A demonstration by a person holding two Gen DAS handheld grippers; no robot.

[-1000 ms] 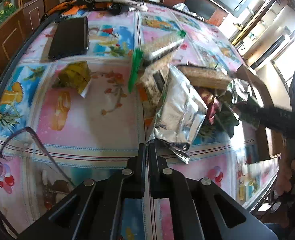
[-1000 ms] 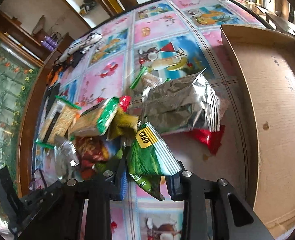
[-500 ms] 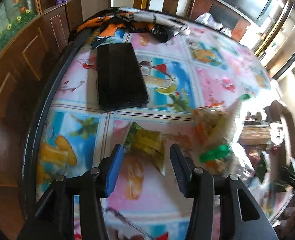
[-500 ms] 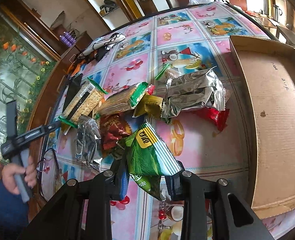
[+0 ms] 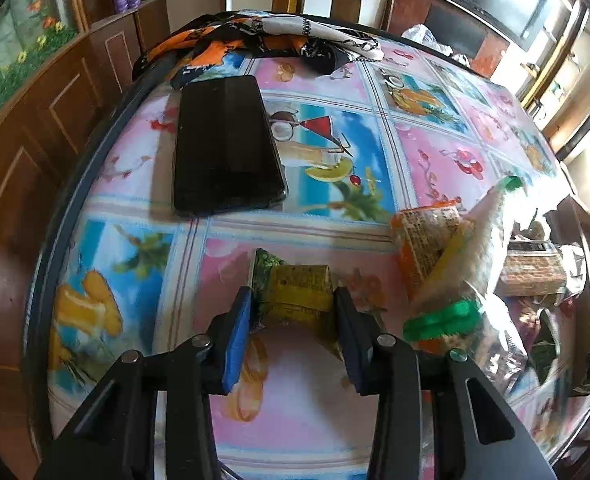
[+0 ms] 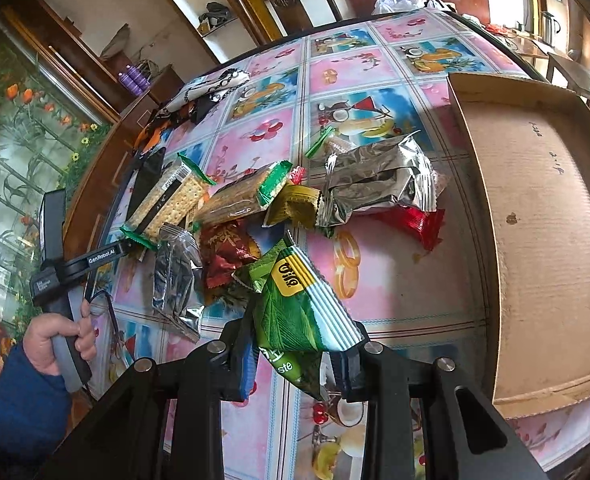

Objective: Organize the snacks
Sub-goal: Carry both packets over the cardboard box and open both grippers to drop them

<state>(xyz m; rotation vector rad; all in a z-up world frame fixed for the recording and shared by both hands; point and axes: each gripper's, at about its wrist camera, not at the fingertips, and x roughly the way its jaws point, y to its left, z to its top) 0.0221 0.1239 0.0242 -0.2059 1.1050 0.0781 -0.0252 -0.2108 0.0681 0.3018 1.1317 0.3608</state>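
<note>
In the left wrist view my left gripper (image 5: 293,300) straddles a yellow-green snack packet (image 5: 295,284) lying on the patterned table; its jaws are closing and the blue pads (image 5: 241,320) touch both sides of the packet. In the right wrist view my right gripper (image 6: 299,344) is shut on a green packet with a yellow label (image 6: 299,300), held above the table. Beyond it lies a pile of snacks: a silver bag (image 6: 375,184), a red packet (image 6: 419,220), two cracker packs (image 6: 167,200) and a dark red packet (image 6: 227,248). An open cardboard box (image 6: 543,240) stands to the right.
A black tablet (image 5: 227,144) and a bunched cloth (image 5: 263,36) lie at the table's far left end. An orange packet (image 5: 427,240) and a green-ended cracker pack (image 5: 483,240) sit right of the left gripper. A hand (image 6: 55,336) holds the left gripper's handle near the table edge (image 5: 55,240).
My left gripper swung left from the silver bag to the yellow-green packet, opened, and now closes around it. My right gripper rose a little with the green packet still in it.
</note>
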